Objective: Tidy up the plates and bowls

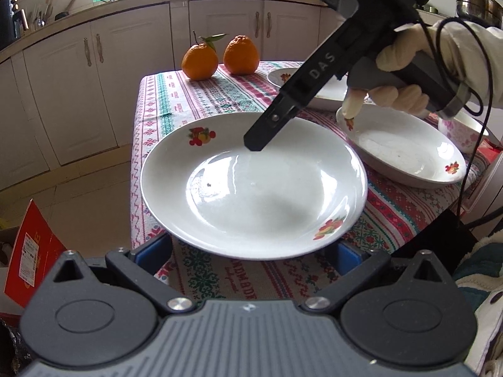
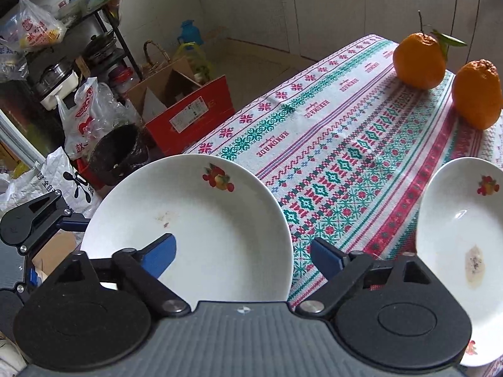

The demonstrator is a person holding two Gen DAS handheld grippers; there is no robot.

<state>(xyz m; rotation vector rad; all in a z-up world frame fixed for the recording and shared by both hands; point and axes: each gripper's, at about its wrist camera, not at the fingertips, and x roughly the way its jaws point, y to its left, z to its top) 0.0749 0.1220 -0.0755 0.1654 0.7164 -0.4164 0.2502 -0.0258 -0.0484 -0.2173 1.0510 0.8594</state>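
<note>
Table (image 1: 201, 100) carried a woven cloth w/ red, teal and pink bands. White kitchen cabinets (image 1: 94, 62) stood behind, w/ a cluttered counter above. Two oranges (image 1: 220, 58) sat at the far end, just beside each other.

My left gripper (image 1: 254, 251) was spread open, blue pads (image 1: 154, 251) either side of the near rim of the front plate (image 1: 251, 188); contact w/ the rim could not be confirmed. That plate, white w/ fruit decals, overhung the table's near-left corner. My right gripper (image 2: 242, 254) was also open, one blue finger over the plate's (image 2: 195, 220) well, the other over the cloth, gripping nothing.

Left wrist view only: my gloved right hand (image 1: 408, 72) on the gripper handle, a second plate (image 1: 405, 154) to the right, a third plate (image 1: 283, 77) behind the tool, a pink-flowered bowl (image 1: 462, 128) at the far right, and a steel pot (image 1: 478, 3) on the counter.

Right wrist view only: floor clutter left of the table, i.e. a red carton (image 2: 188, 113), plastic bags (image 2: 88, 106), a black rack (image 2: 63, 47) w/ cookware, and a blue jug (image 2: 190, 33). It also showed a smear inside the front plate and a residue patch in the second plate (image 2: 462, 251).

Writing: "DAS" on the right tool's arm (image 1: 320, 66). The cloth had repeated lettering, not reliably legible. Bags bore Chinese print; carton label too small to read.
</note>
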